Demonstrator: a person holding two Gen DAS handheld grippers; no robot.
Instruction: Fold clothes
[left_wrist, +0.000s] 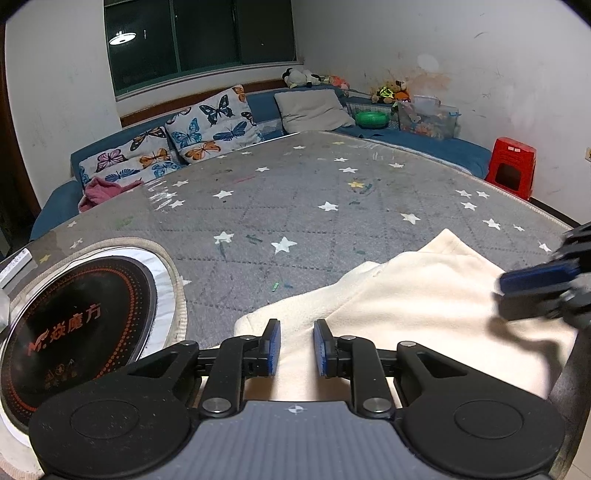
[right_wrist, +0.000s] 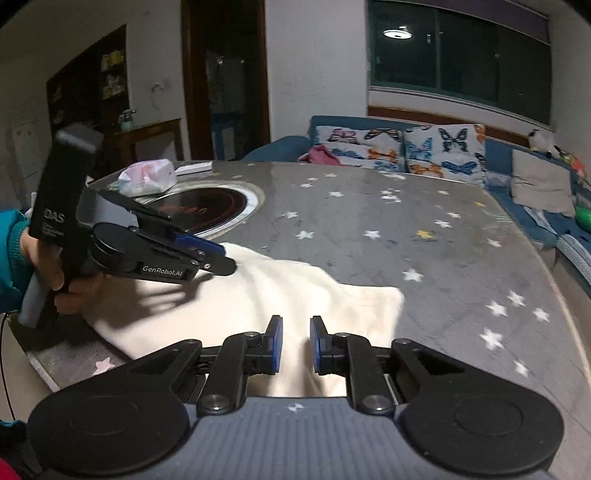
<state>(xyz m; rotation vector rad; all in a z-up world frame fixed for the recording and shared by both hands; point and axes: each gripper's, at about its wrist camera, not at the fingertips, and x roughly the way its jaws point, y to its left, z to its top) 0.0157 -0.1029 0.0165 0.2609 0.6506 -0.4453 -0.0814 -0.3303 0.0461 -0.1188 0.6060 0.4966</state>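
The left claw (left_wrist: 295, 347) has its blue-padded fingers (left_wrist: 274, 345) drawn near each other, with a ridge of the cream-white fleece garment (left_wrist: 413, 295) running up between them; whether the pads actually pinch the cloth cannot be told. The right claw (right_wrist: 296, 345) looks much the same: its blue pads (right_wrist: 276, 343) stand a narrow gap apart over the garment's near edge, cloth showing in the gap, and a true grip cannot be confirmed.

In the right wrist view the left claw (right_wrist: 218, 254) shows from the side, pointing down onto the garment's left part, with a hand (right_wrist: 55, 273) in a teal sleeve (right_wrist: 11, 258) around its black handle. In the left wrist view the right claw (left_wrist: 539, 280) enters blurred from the right edge, above the cloth.

The garment lies spread on the near part of the grey star-patterned counter (left_wrist: 295, 206). Well to its left, a round black induction hob with a red ring (left_wrist: 74, 325) is set into the counter. Farther off, a soft pastel packet (right_wrist: 147, 177) lies near the hob. Beyond the counter runs a blue sofa (left_wrist: 461, 151) with butterfly-print cushions (left_wrist: 210, 125), a plain grey cushion (left_wrist: 314, 110) and a pink cloth (left_wrist: 103, 192). A red plastic stool (left_wrist: 511, 166) stands by the white wall.
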